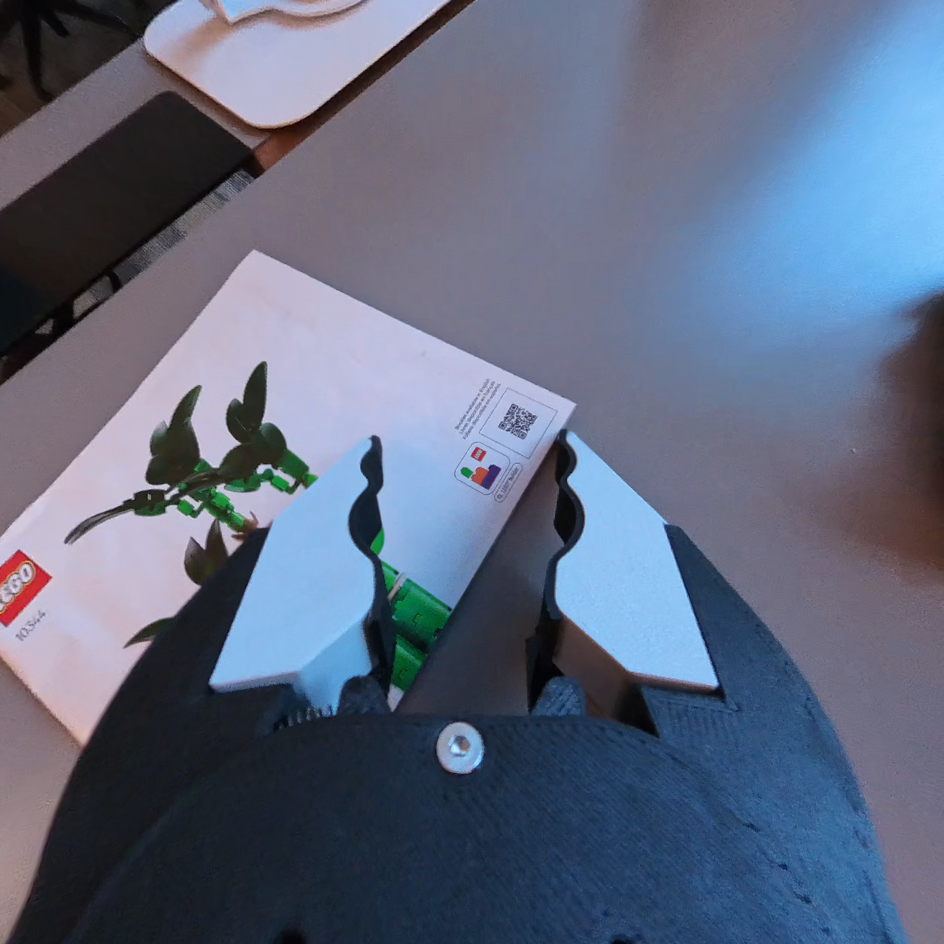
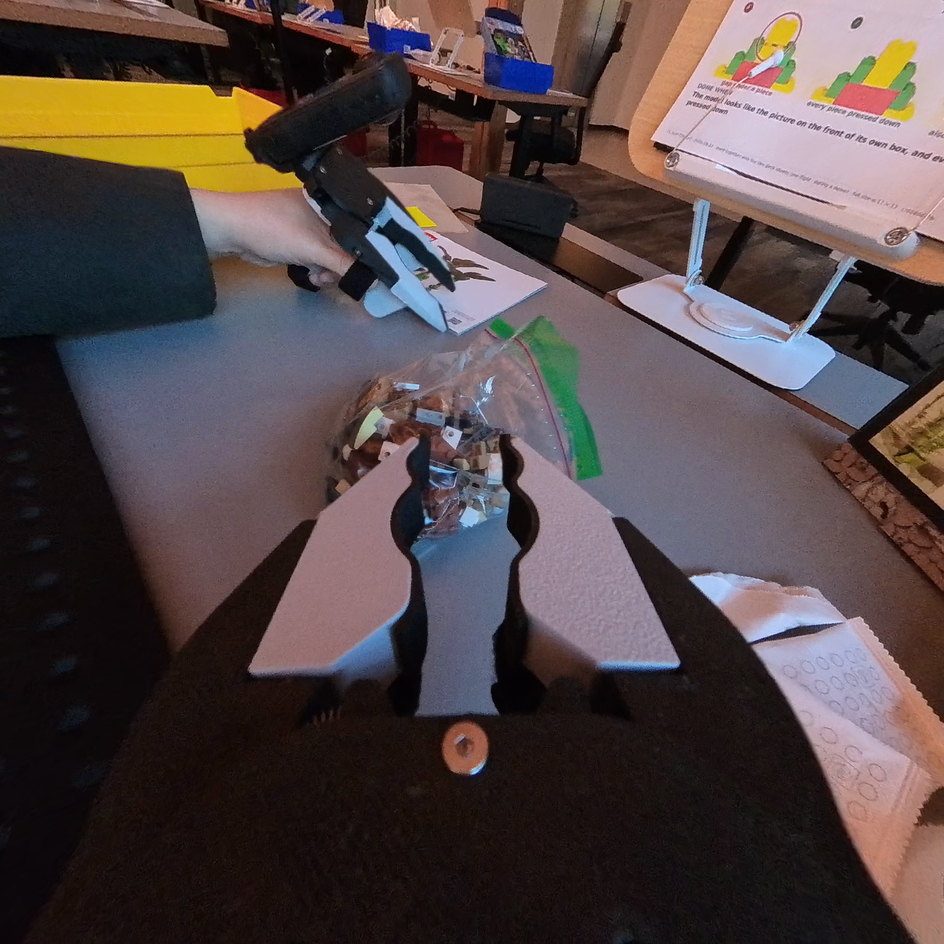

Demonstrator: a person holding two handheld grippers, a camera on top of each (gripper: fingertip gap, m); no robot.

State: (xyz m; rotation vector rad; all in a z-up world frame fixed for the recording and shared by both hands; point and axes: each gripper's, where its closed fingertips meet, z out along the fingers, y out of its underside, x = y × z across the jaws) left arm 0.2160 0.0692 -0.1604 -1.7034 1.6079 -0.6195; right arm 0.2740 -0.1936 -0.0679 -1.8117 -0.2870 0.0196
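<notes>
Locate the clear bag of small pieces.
Right wrist view: the bag lies mid-table, just beyond the open right gripper, nearer than the booklet.

Booklet (image 1: 286, 408) part-hidden; bag (image 2: 459, 408) contents unclear, maybe bricks.

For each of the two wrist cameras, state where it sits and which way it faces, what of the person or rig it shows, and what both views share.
Left wrist view: sits on the left gripper, facing steeply down at the booklet on the grey table; only its own open fingers show.
Right wrist view: sits on the right gripper, facing low across the table at the bag of small pieces; its own open fingers, plus the person's hand holding the left gripper, show.
Shared: the booklet, the table and the white stand.
</notes>
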